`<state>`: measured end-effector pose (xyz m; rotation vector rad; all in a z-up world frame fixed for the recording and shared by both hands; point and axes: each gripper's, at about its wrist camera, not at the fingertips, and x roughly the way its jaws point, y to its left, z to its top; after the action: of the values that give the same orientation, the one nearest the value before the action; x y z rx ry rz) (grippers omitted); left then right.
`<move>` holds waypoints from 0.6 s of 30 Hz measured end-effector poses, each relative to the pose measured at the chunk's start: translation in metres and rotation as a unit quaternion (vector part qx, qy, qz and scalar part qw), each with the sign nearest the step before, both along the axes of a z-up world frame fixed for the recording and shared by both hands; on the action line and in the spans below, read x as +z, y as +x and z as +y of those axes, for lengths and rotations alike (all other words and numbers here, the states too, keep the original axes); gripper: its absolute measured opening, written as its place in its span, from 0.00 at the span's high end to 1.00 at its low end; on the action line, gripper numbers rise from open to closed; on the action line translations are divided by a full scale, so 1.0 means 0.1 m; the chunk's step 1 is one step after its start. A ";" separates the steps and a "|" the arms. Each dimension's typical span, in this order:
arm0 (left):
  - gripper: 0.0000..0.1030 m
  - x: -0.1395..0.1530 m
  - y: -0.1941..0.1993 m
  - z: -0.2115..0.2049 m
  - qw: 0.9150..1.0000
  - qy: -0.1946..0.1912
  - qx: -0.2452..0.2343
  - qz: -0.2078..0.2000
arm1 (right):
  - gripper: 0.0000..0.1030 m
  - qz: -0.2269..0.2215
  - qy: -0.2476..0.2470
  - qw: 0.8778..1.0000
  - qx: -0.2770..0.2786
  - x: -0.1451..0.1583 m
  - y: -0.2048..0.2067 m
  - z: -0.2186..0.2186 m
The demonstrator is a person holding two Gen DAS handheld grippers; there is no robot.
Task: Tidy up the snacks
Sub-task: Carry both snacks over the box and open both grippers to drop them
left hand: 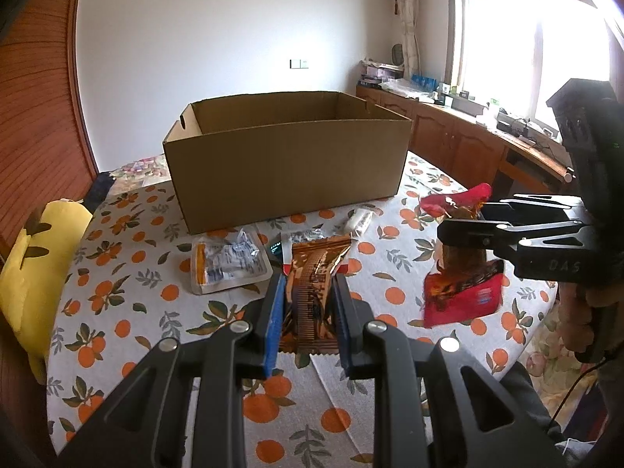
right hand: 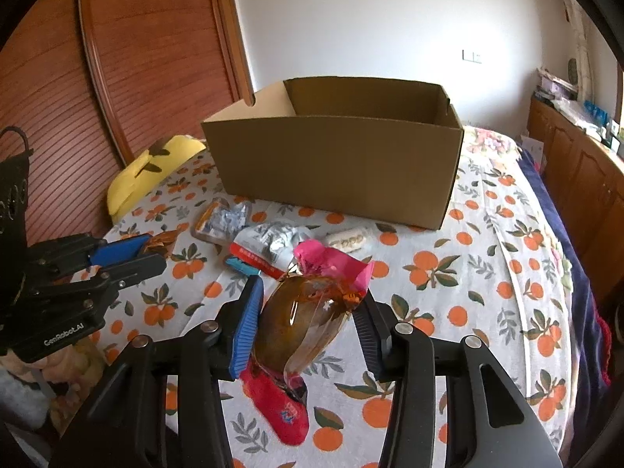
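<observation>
Orange-print desk (left hand: 117, 292), open cardboard box (left hand: 288, 163) toward far edge. Left hand-held gripper (left hand: 308, 292) clamped on brown snack packet (left hand: 312, 296); right hand-held gripper (right hand: 308, 323) clamped on red-and-amber snack bag (right hand: 304, 319). Mid-carry, seemingly; next, over box rim, release.

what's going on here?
A person is sorting snacks with a gripper in each hand. The left gripper is shut on a brown packet; the right gripper is shut on a red packet. Both packets are held above the table, short of the open box. A few more snacks lie on the table in front of the box.
</observation>
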<state>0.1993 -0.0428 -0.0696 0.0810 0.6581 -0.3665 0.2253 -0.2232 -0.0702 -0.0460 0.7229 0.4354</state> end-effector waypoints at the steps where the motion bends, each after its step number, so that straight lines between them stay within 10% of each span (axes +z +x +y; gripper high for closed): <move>1: 0.79 0.01 0.00 0.00 1.000 0.000 0.000 -0.001 | 0.57 -0.001 0.001 1.000 0.000 0.01 0.00 0.00; 18: 0.79 0.09 0.25 -0.05 1.000 -0.002 0.000 -0.009 | 0.60 -0.021 0.013 1.000 0.005 0.20 0.08 -0.08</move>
<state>0.2238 -0.0475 -0.0607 0.0798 0.6392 -0.3660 0.2334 -0.2314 -0.0498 -0.0346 0.6766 0.4528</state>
